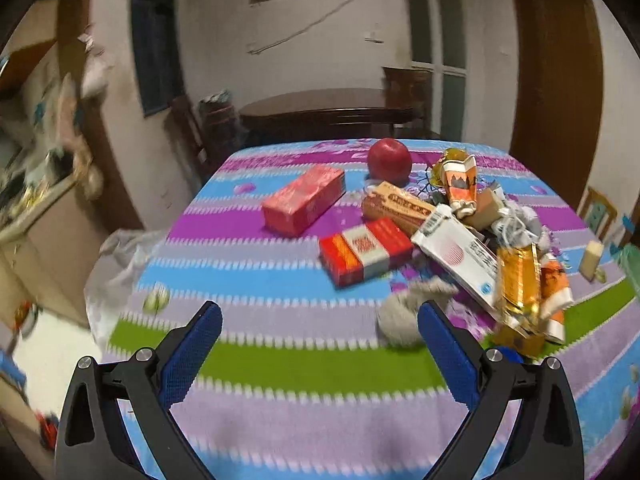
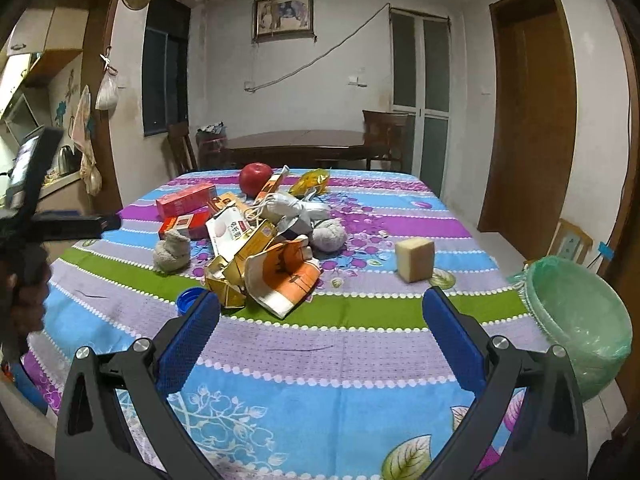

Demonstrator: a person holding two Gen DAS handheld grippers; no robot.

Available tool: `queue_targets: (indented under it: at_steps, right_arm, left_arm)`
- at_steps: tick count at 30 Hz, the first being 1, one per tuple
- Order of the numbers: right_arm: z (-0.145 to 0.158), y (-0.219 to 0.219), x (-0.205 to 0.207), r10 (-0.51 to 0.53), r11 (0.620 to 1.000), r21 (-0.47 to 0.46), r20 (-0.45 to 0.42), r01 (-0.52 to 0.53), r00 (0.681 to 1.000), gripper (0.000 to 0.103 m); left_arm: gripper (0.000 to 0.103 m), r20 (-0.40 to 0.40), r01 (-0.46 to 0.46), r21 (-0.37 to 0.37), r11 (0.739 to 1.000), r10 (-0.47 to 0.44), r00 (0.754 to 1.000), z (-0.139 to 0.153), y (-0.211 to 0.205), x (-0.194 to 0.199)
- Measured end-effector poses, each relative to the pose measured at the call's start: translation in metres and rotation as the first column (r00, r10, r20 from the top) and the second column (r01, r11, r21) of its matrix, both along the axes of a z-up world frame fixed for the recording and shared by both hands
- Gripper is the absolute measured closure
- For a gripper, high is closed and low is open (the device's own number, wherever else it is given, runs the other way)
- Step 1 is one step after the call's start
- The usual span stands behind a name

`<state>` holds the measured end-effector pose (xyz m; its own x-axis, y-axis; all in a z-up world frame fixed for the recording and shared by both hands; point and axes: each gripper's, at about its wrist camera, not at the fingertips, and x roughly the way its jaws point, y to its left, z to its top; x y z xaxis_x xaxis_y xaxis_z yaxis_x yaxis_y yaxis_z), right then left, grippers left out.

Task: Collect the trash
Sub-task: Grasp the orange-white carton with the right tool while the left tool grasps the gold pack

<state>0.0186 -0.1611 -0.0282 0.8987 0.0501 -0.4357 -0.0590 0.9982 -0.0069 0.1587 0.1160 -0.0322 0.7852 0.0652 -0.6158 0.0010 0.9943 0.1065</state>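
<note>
Beside the table [image 2: 360, 360], green-lined bin [image 2: 580, 320] holds nothing visible; both grippers' fingers released.

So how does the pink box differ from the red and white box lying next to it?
The pink box is one plain pink colour; the red and white box has a white band across red. The pink box looks longer and lies farther back; the red and white box touches the trash pile. Both lie flat on the tablecloth, closed.
</note>
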Motion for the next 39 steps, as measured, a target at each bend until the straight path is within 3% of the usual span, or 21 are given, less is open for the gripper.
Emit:
queue_targets:
  at_steps: [2,4,7,9,13,16,19,21,22,23,25,27,31,35,38,39]
  right_arm:
    - [0.002,0.0,0.004,0.01,1.0,0.015,-0.003,-0.009,1.0,0.005]
    - [0.005,-0.001,0.014,0.037,0.998,0.05,-0.007,-0.037,0.999,0.005]
    - [0.006,-0.001,0.034,0.075,0.993,0.098,-0.035,-0.071,0.997,0.005]
    - [0.004,-0.002,0.049,0.098,0.985,0.151,-0.058,-0.088,0.993,0.005]
    - [-0.004,0.0,0.081,0.159,0.961,0.241,-0.091,-0.133,0.983,0.01]
    - [-0.014,0.003,0.106,0.218,0.929,0.334,-0.147,-0.159,0.965,0.029]
    - [-0.025,0.001,0.124,0.241,0.894,0.426,-0.192,-0.14,0.951,0.04]
    - [-0.031,0.002,0.131,0.25,0.888,0.44,-0.217,-0.134,0.944,0.05]
    - [-0.035,0.004,0.136,0.256,0.889,0.44,-0.245,-0.128,0.935,0.073]
    - [-0.039,0.002,0.14,0.264,0.88,0.459,-0.259,-0.123,0.929,0.087]
    - [-0.041,-0.004,0.141,0.271,0.858,0.501,-0.249,-0.116,0.93,0.093]
    - [-0.038,-0.013,0.134,0.275,0.835,0.537,-0.219,-0.12,0.936,0.098]
    - [-0.021,-0.023,0.119,0.299,0.826,0.539,-0.172,-0.164,0.939,0.099]
    - [-0.002,-0.037,0.102,0.3,0.816,0.546,-0.119,-0.19,0.946,0.099]
    - [0.008,-0.052,0.091,0.294,0.808,0.555,-0.088,-0.198,0.952,0.099]
    - [0.013,-0.059,0.084,0.29,0.806,0.555,-0.07,-0.204,0.955,0.099]
  left_arm:
    - [0.006,-0.029,0.026,-0.019,0.999,-0.026,0.999,-0.006,0.004,0.02]
    - [0.006,-0.083,0.036,-0.098,0.994,-0.044,0.996,-0.018,0.014,0.045]
    - [0.009,-0.137,-0.047,-0.167,0.985,0.024,0.99,-0.032,0.028,0.068]
    - [0.01,-0.135,-0.03,-0.21,0.977,0.001,0.991,-0.03,0.031,0.072]
    - [0.01,-0.039,0.032,-0.118,0.992,-0.037,0.999,-0.003,0.012,0.069]
    - [0.009,0.036,0.092,-0.082,0.992,-0.089,0.995,0.026,-0.012,0.061]
    - [0.009,0.111,0.178,-0.04,0.983,-0.172,0.979,0.061,-0.039,0.055]
    - [0.008,0.159,0.245,-0.004,0.97,-0.241,0.957,0.082,-0.058,0.054]
    - [0.008,0.182,0.286,0.018,0.958,-0.285,0.941,0.091,-0.067,0.053]
    - [0.008,0.207,0.341,0.047,0.939,-0.343,0.916,0.1,-0.078,0.054]
    - [0.008,0.221,0.395,0.072,0.916,-0.4,0.889,0.109,-0.095,0.058]
    - [0.008,0.209,0.42,0.074,0.904,-0.426,0.88,0.12,-0.115,0.067]
    - [0.008,0.244,0.456,0.061,0.888,-0.457,0.855,0.151,-0.167,0.066]
    - [0.008,0.383,0.565,0.08,0.821,-0.549,0.743,0.201,-0.226,0.024]
    - [0.007,0.421,0.594,0.055,0.802,-0.558,0.715,0.234,-0.258,-0.007]
    - [0.006,0.44,0.621,0.056,0.782,-0.578,0.687,0.245,-0.267,-0.021]
